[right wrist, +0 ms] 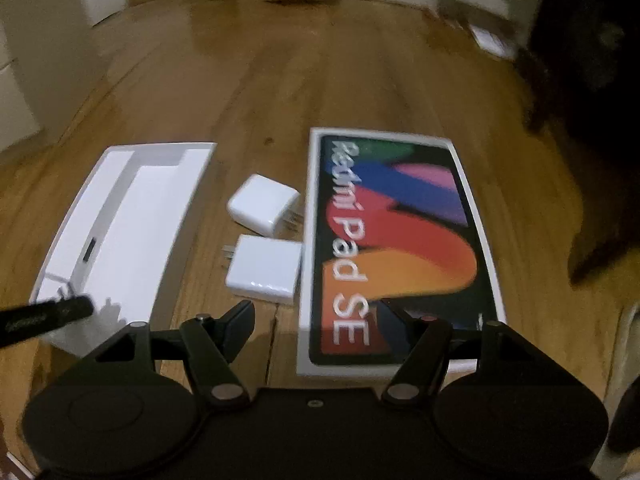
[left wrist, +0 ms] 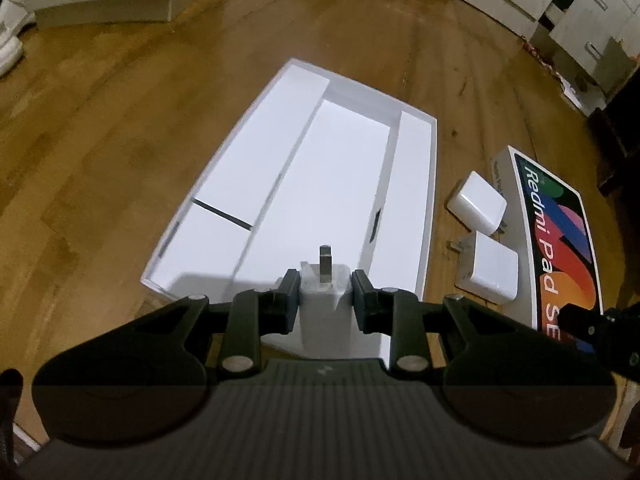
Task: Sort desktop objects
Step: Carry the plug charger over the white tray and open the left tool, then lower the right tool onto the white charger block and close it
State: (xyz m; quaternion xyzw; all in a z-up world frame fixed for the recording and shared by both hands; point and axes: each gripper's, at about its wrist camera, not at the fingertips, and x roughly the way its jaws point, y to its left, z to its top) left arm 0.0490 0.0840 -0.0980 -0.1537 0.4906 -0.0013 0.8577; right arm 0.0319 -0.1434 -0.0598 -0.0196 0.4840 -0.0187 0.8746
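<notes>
The left tool [left wrist: 326, 294] gripped a white charger [left wrist: 325, 300], prongs forward, above the near end of the open white tray [left wrist: 416, 208]. The right tool [right wrist: 320, 324] was spread wide and held nothing; two more chargers [right wrist: 264, 204] lay at its twelve o'clock, touching the tablet box [right wrist: 400, 240].

Wood floor [right wrist: 360, 80] carries everything. On it: open white tray box [left wrist: 416, 208], two white chargers [right wrist: 264, 204] [right wrist: 266, 270] just beside Redmi Pad SE lid [right wrist: 396, 248].

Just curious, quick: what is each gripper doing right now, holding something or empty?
Left gripper: shut on a white charger, above the white box tray.
Right gripper: open, holding nothing.
</notes>
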